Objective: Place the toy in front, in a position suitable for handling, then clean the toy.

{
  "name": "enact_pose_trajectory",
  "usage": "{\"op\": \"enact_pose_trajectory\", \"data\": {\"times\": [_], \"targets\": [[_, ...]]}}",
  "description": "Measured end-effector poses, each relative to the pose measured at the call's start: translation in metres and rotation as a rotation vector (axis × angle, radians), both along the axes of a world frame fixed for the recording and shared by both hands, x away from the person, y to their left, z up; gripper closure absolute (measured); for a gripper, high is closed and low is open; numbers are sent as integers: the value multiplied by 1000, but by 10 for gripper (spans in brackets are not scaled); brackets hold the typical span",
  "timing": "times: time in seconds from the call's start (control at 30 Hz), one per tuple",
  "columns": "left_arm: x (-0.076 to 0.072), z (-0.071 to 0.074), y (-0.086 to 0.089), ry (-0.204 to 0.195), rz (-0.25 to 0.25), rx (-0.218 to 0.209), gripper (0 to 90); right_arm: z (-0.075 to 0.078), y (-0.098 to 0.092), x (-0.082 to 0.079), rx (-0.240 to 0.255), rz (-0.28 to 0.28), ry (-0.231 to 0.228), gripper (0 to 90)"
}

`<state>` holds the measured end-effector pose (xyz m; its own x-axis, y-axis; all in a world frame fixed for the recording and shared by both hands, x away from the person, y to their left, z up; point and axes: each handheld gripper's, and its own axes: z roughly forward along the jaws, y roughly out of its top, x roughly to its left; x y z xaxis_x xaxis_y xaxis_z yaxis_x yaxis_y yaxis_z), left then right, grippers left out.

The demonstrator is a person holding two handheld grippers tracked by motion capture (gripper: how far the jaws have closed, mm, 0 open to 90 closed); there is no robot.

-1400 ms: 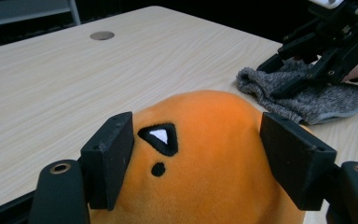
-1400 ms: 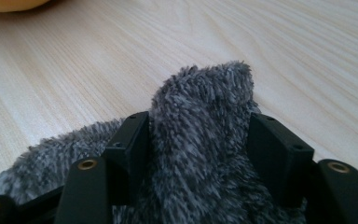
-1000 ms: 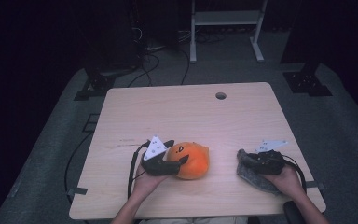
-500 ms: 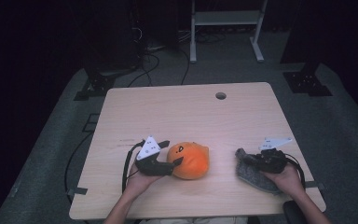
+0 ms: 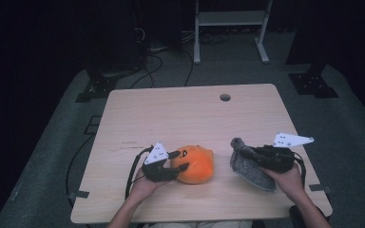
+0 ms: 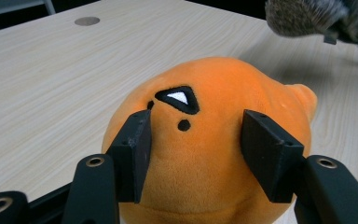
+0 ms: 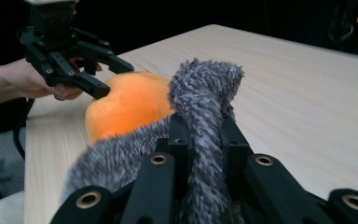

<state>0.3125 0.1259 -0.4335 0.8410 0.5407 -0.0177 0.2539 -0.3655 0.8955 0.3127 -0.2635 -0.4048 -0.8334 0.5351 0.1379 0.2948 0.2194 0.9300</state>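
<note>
An orange plush toy point(image 5: 197, 164) with a black triangle eye lies on the wooden table point(image 5: 171, 114) near its front edge. My left gripper point(image 5: 180, 160) reaches it from the left. Its jaws have just been closing, and the pads now press into both sides of the plush toy point(image 6: 205, 154). To the right, my right gripper point(image 5: 246, 153) is shut on a grey furry toy point(image 5: 247, 167) and holds one end raised while the rest trails toward the table. In the right gripper view the grey furry toy point(image 7: 205, 93) stands up between the jaws, with the orange plush toy point(image 7: 126, 109) and the left gripper point(image 7: 114, 78) behind.
A round cable hole point(image 5: 225, 97) sits near the table's far edge. Beyond the table stand a white metal frame point(image 5: 230, 28) and dark equipment with cables on the grey floor. Bare tabletop stretches across the far half.
The left jaws have closed onto the orange plush toy. The right gripper has shut on the grey furry toy and risen, lifting one end of it.
</note>
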Motion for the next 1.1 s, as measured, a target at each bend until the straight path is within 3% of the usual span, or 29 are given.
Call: {"op": "enact_pose_trajectory", "data": {"times": [0.03,0.07,0.13,0.3,0.4,0.43,0.47,0.53,0.6,0.63,0.67,0.87,1.1], "targets": [[0,0,0,0,0,0,429,0,0,0,0,0,0,782],[0,0,0,1,-1,1,429,1,5,-1,30,18,-4,782],[1,1,0,2,-1,-2,411,5,21,-3,-1,44,-31,783],[3,2,0,8,1,-9,366,21,43,-6,28,95,-84,782],[2,6,-1,1,3,1,238,26,68,-5,10,136,-97,781],[1,9,0,-2,11,1,238,26,68,-5,10,136,-97,781],[1,13,2,-14,11,-6,169,25,79,-6,1,145,-107,780],[1,13,4,-23,15,-14,173,21,89,-5,-25,148,-103,780],[3,11,5,-3,6,-13,275,14,97,-5,-52,154,-89,780],[3,6,4,3,-7,8,333,10,101,-6,-70,151,-85,780],[4,5,4,9,-7,5,346,7,104,-6,-89,148,-79,779],[8,0,7,47,0,-4,360,-12,117,2,-166,103,-66,777],[9,0,8,49,-7,-5,360,-17,105,0,-205,52,-59,778]]}}
